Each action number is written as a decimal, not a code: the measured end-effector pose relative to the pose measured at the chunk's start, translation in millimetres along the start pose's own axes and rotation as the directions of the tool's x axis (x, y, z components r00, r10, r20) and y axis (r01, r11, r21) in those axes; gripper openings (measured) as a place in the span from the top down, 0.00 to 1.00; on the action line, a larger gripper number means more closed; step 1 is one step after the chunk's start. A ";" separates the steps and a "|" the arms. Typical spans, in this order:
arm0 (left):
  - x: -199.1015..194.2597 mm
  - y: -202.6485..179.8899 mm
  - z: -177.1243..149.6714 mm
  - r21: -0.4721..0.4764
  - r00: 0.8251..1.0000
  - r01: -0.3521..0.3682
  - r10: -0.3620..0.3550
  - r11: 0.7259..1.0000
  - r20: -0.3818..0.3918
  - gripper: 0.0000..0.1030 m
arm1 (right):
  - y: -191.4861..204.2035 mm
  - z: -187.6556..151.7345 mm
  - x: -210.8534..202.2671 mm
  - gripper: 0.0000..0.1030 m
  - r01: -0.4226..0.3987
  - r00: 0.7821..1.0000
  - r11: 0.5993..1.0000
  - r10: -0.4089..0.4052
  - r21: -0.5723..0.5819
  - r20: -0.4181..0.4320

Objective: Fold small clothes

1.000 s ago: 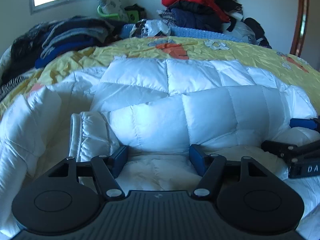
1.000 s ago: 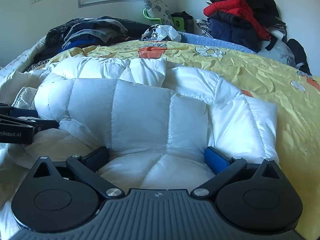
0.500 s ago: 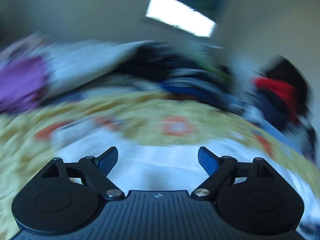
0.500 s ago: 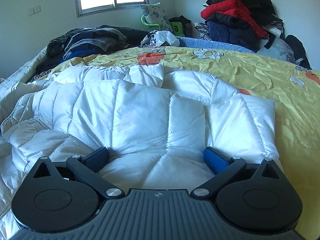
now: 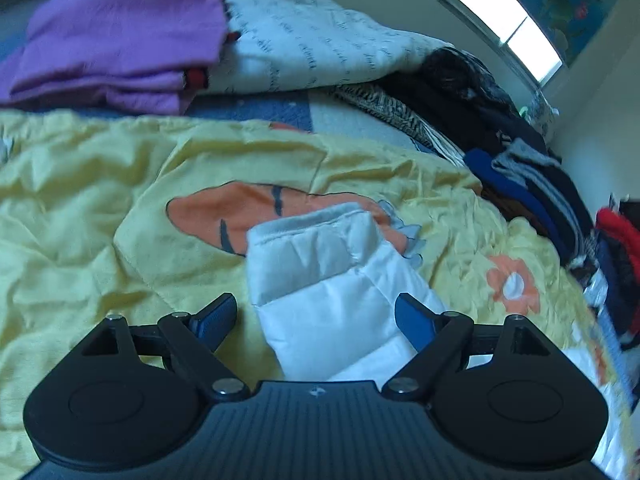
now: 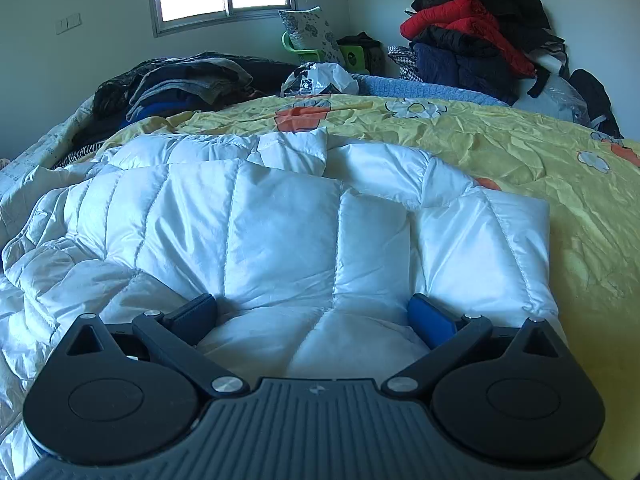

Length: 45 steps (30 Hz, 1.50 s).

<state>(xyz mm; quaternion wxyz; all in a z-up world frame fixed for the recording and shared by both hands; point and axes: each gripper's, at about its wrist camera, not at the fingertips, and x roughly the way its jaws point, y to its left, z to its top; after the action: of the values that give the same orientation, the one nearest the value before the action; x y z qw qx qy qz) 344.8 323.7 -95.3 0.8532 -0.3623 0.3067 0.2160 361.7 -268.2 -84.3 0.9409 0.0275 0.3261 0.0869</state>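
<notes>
Left gripper (image 5: 316, 318): tilted, held low over the white sleeve (image 5: 332, 280), fingers spread wide with the sleeve between them, not pinched.
Right gripper (image 6: 314, 318): level and low over the white puffer jacket (image 6: 280, 232), fingers spread, pads (image 6: 430, 320) pressing into the padding.
Jacket: one, lying across the yellow bedspread (image 6: 520, 140).
Clothes piles: one dark pile (image 6: 180, 84) by the window, one red-and-navy pile (image 6: 472, 44) in the corner.
</notes>
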 end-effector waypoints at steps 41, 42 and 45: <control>-200.6 -131.3 -78.3 0.523 0.737 0.531 -0.668 0.667 0.102 0.94 | 178.1 51.1 148.9 0.00 -0.455 0.445 0.153 0.892 0.877 0.075; -201.0 -132.7 -82.9 0.533 0.738 0.530 -0.669 0.660 0.095 0.94 | 178.0 49.3 151.2 0.00 -0.436 0.441 0.142 0.894 0.889 0.073; -199.2 -136.4 -100.3 0.553 0.744 0.518 -0.663 0.653 0.086 0.94 | 162.0 48.5 135.8 0.00 -0.460 0.445 0.113 0.888 0.881 0.119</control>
<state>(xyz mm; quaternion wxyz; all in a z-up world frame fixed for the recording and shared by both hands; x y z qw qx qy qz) 245.4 131.3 51.3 0.9734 -0.1773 0.0908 -0.1134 472.9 -84.0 -111.3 0.5392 0.5941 0.4744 0.3622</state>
